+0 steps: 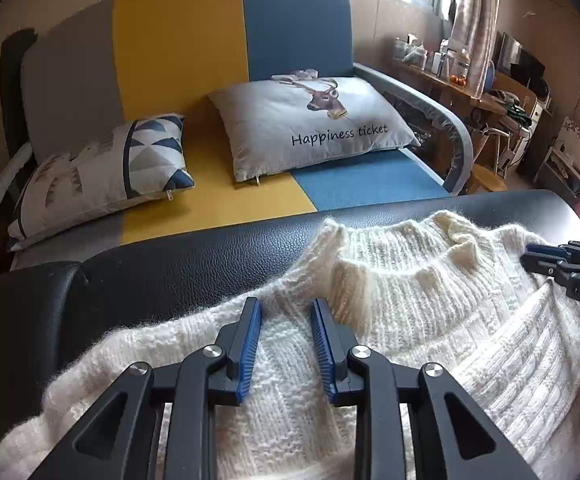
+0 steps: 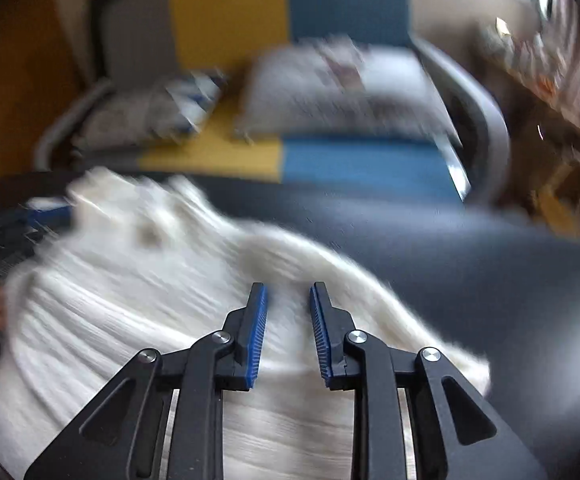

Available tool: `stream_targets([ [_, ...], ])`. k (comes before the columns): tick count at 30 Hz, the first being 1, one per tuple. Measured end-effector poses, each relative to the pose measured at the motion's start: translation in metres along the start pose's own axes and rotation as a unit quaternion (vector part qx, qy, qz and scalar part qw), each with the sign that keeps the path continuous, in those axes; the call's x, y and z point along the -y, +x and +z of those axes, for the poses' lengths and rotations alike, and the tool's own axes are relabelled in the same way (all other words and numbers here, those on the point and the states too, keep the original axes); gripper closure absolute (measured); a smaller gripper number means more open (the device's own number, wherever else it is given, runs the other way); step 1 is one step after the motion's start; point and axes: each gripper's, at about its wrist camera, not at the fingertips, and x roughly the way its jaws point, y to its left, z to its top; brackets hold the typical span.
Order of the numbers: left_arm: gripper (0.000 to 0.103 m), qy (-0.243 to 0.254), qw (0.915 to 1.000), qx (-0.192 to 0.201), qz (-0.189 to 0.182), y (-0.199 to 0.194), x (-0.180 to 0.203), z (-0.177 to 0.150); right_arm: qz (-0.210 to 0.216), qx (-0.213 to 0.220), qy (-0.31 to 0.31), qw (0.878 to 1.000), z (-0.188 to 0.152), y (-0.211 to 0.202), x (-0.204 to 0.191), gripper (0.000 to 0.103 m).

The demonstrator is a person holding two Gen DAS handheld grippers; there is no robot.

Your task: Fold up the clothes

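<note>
White knit sweater (image 1: 389,320) flat on black leather top (image 1: 170,264), both grippers over it.

Left gripper (image 1: 288,308) sits over the sweater's shoulder just beside the ribbed collar (image 1: 401,248); jaws apart w/ knit showing in the gap, pads not pinching any fold. Right gripper (image 2: 288,292) hangs over the opposite shoulder near the sweater's edge; view heavily blurred, jaws parted, knit visible btwn them, no fabric clamped. In the left view the right gripper's tips enter from the right edge, over the knit. Behind the black top: sofa (image 1: 218,60) in grey/yellow/blue panels, holding 2 cushions – a triangle-print cushion (image 1: 106,176) and a deer cushion (image 1: 313,124) reading "Happiness ticket", lying near each other on the seat. Cluttered shelf (image 1: 449,72) by the window at right; contents too small to tell.
</note>
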Motion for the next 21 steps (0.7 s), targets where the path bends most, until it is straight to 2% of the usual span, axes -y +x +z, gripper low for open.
stream_targets([
  [4, 0.076, -0.02, 0.9993, 0.028, -0.01, -0.03, -0.003, -0.005, 0.021, 0.026, 0.025, 0.999, -0.001, -0.023, 0.01, 0.078],
  [7, 0.076, -0.01, 0.9964, 0.069, -0.047, -0.067, 0.001, -0.022, 0.04, 0.057, 0.042, 0.997, -0.011, -0.061, 0.03, 0.078],
  [9, 0.076, 0.008, 0.9953, 0.077, -0.059, -0.08, 0.007, -0.037, 0.055, 0.075, 0.055, 0.994, -0.02, -0.088, 0.044, 0.078],
  [12, 0.076, 0.021, 0.9966, 0.058, -0.056, -0.078, 0.015, -0.057, 0.057, 0.057, 0.03, 0.996, -0.036, -0.103, 0.043, 0.078],
  [16, 0.076, -0.003, 0.9987, 0.013, -0.049, -0.055, 0.009, -0.066, 0.006, -0.036, -0.002, 0.999, -0.066, -0.075, 0.036, 0.078],
  [18, 0.076, -0.02, 0.9983, 0.005, -0.054, -0.054, 0.005, -0.061, -0.003, -0.03, 0.004, 1.0, -0.075, -0.065, 0.043, 0.08],
  [21, 0.076, -0.041, 0.9974, 0.005, -0.06, -0.067, 0.001, -0.059, 0.024, -0.005, 0.063, 0.998, -0.076, -0.082, 0.06, 0.08],
])
